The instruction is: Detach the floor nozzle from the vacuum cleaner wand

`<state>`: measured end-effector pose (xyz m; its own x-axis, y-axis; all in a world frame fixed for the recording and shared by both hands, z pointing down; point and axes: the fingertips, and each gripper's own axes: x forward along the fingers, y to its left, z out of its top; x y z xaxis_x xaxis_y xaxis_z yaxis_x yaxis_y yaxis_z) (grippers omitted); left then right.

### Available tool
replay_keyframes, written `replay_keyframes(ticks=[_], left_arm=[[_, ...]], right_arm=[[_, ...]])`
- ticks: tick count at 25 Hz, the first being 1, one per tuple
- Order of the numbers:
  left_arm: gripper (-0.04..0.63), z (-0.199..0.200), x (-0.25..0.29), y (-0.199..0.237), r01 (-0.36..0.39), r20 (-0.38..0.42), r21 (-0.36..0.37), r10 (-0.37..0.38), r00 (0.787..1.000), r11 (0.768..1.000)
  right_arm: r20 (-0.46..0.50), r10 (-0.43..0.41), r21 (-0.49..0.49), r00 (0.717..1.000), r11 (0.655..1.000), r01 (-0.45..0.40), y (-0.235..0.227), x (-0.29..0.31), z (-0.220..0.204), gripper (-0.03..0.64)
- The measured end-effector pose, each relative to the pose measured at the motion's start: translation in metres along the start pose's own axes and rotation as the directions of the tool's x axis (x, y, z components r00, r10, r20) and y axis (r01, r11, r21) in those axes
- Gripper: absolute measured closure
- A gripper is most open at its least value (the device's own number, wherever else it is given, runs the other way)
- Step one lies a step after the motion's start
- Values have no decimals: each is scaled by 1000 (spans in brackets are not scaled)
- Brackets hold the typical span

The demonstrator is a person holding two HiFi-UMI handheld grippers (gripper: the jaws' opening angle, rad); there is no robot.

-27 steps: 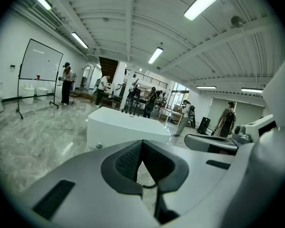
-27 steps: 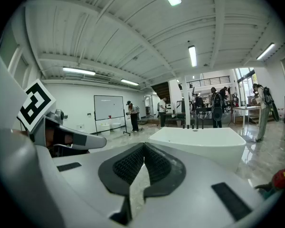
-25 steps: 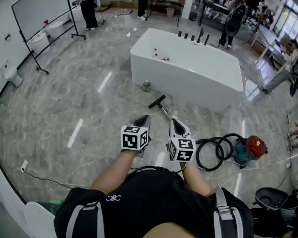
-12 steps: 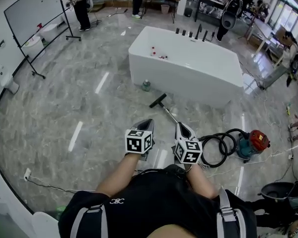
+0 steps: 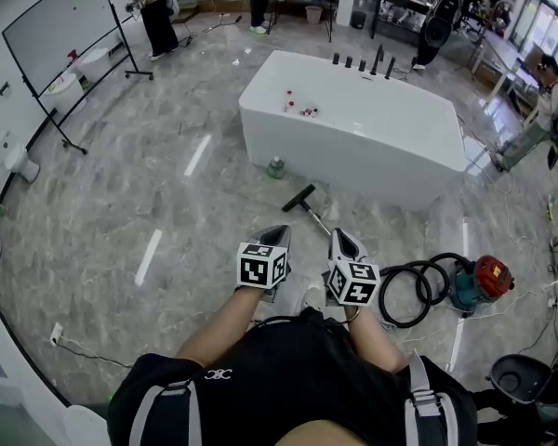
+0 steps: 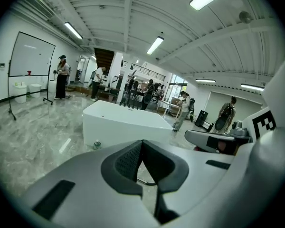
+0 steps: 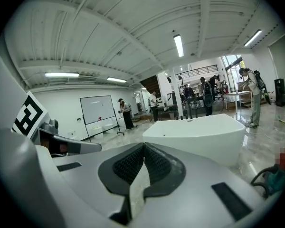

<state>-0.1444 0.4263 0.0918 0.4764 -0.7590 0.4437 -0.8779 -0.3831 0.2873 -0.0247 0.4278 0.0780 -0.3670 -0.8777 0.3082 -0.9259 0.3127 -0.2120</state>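
Observation:
The black floor nozzle [image 5: 298, 196] lies on the marble floor in front of the bathtub. Its thin wand [image 5: 315, 216] runs back toward me. A black hose [image 5: 411, 291] coils to the right and leads to the red and teal vacuum body [image 5: 484, 282]. My left gripper [image 5: 280, 231] hangs shut and empty just left of the wand's near end. My right gripper [image 5: 338, 237] is shut and empty just right of it. Neither touches the wand. In the gripper views the left gripper [image 6: 141, 144] and the right gripper [image 7: 143, 148] show pads pressed together.
A white bathtub [image 5: 353, 128] stands beyond the nozzle, with a small bottle [image 5: 276, 166] at its foot. A whiteboard on a stand [image 5: 65, 21] is at the far left. Several people stand at the back. Cables trail along the floor at right.
Both grippers have moved forward and slightly down together, nearer the wand's end. Both stay shut. The nozzle and hose lie as before.

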Motion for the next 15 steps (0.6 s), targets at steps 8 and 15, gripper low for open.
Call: replay_keyframes(ticks=[8, 15], left_arm=[[588, 77, 99, -7, -10, 11, 14, 10, 1000, 1000], [588, 109, 174, -20, -28, 2, 23, 27, 1000, 999]], right_arm=[[10, 42, -13, 999, 999, -42, -71, 73, 60, 604], [-9, 67, -6, 998, 998, -67, -138, 122, 87, 604]])
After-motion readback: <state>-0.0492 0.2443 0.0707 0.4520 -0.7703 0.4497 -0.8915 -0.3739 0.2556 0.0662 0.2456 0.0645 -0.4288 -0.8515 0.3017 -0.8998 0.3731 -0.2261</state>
